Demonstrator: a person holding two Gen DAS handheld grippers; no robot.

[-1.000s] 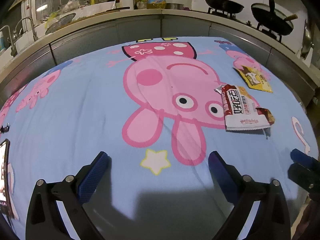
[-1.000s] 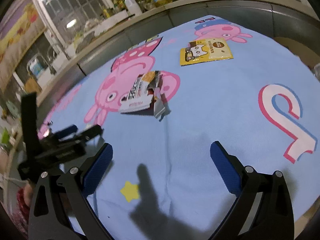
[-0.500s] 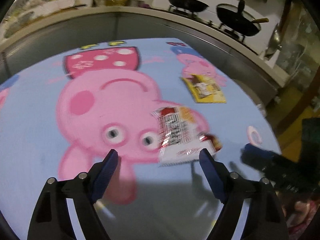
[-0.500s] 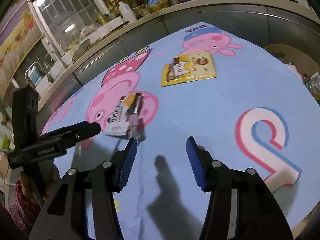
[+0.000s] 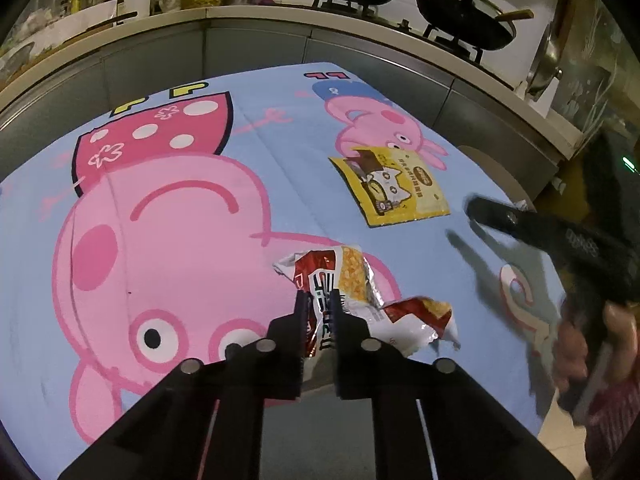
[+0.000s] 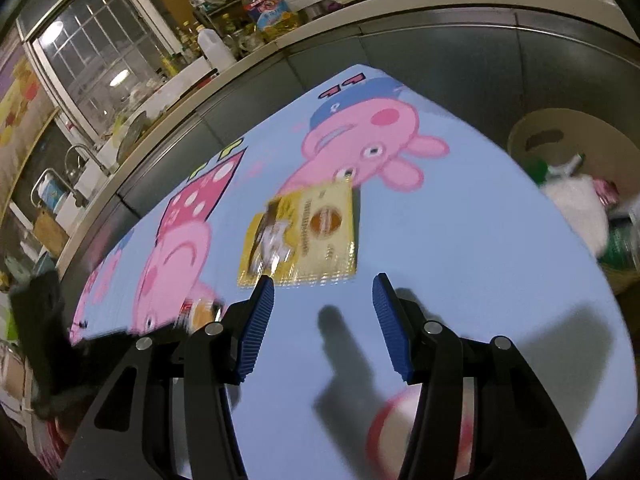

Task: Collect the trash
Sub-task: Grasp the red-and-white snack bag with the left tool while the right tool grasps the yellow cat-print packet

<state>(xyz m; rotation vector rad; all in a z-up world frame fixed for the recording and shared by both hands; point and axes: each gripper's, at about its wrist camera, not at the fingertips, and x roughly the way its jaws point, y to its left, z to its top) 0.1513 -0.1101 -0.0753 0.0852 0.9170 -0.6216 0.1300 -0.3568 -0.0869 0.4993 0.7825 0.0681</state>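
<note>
A crumpled red and white snack wrapper [image 5: 360, 288] lies on the blue cartoon-pig tablecloth [image 5: 280, 128]. My left gripper [image 5: 320, 304] is shut on its near edge. A flat yellow snack packet [image 5: 394, 186] lies further back to the right; it also shows in the right wrist view [image 6: 308, 236]. My right gripper [image 6: 324, 300] is open, just short of the yellow packet's near edge, above the cloth. The right gripper also shows in the left wrist view [image 5: 552, 236], at the right.
A beige trash bin [image 6: 576, 168] with rubbish in it stands beyond the table's right edge. A steel counter [image 5: 200, 24] with bottles, woks and a stove runs behind the table. The sink is at the far left [image 6: 76, 168].
My left gripper moved forward and closed on the red and white wrapper. My right gripper swung toward the yellow packet and stays open.
</note>
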